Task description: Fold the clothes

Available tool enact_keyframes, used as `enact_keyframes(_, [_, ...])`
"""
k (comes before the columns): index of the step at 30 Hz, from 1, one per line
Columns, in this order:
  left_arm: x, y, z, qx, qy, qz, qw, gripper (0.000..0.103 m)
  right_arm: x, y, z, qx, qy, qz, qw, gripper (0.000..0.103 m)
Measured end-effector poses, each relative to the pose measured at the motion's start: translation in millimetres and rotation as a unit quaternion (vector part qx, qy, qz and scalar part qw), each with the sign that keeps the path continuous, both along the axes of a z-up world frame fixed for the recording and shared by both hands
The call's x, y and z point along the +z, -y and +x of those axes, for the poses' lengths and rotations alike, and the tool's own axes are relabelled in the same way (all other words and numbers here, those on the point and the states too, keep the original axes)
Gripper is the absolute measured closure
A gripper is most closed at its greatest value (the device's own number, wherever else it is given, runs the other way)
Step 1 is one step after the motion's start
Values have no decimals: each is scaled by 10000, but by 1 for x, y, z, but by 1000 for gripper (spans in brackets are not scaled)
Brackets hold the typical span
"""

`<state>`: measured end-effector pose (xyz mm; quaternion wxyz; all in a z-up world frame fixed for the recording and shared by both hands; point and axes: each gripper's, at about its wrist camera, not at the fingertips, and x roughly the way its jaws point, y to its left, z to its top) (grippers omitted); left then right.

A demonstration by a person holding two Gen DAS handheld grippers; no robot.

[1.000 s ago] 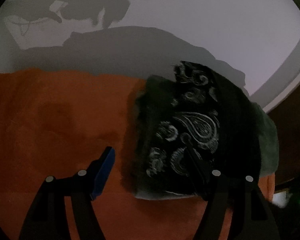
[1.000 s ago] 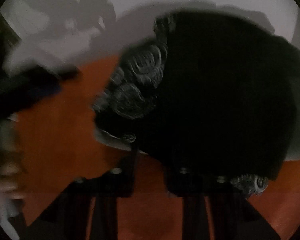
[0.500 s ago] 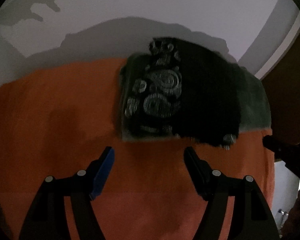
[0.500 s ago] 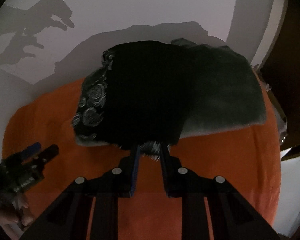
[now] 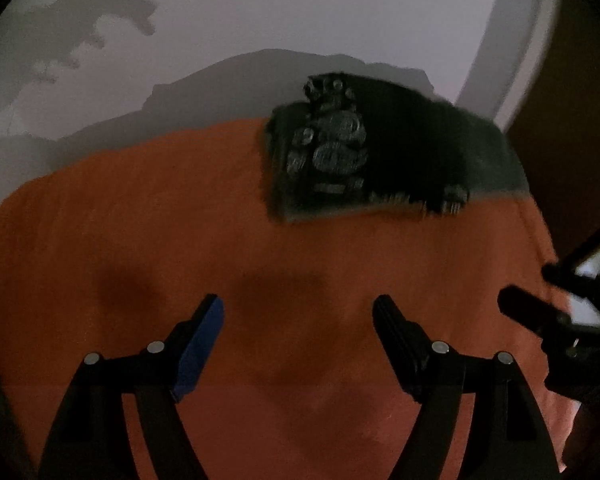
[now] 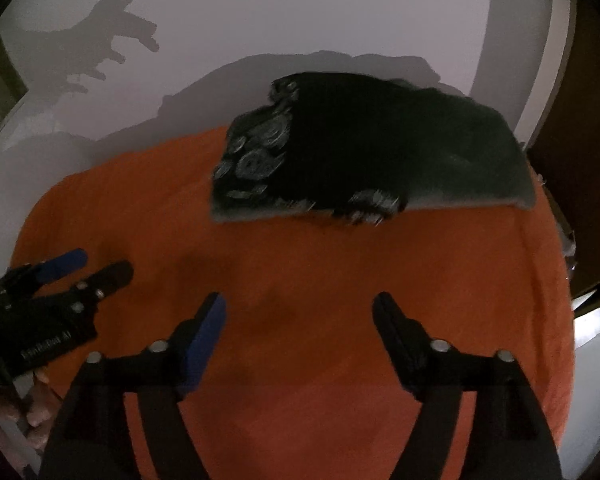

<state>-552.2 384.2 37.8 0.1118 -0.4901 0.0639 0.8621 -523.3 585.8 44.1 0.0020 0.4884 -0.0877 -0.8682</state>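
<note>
A pale wall (image 6: 300, 8) rises behind an orange blanket (image 6: 340, 280) that covers the surface. On the blanket's far side lies a folded dark garment with a silver paisley pattern (image 6: 340, 148), resting on a folded grey cloth (image 6: 480, 184). Both hand-held grippers hover nearer the viewer, well apart from the garment. The left hand-held gripper (image 5: 298, 340) and right hand-held gripper (image 6: 298, 338) have jaws opening wide, with nothing between them.
</note>
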Motion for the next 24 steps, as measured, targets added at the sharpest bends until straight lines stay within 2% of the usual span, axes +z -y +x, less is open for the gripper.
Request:
enact_keyframes(2, [-6,20,22,-14,-78,-137,9999,25,-8,22,19,-26,-120,31,9999,16])
enact_keyframes(6, [-11,63,65,304,-8,33,9995,25,-26,58,57,-38,-117,-50,9999,14])
enact_keyframes(9, [-8,80,97,465,-64,194,9987,25,-29,82,91,190,-150,62,9997,12])
enact_keyframes(13, [2,90,141,606,-269,250,9975,25,-18,94,130,197,-410,136,9989,1])
enact_keyframes(19, [40,96,214,709,-616,461,9945,25,16,99,199,181,-767,267,9965,1])
enact_keyframes(24, [75,87,253,536,-898,289,9941,25,48,92,246,45,-926,-8,9957,0])
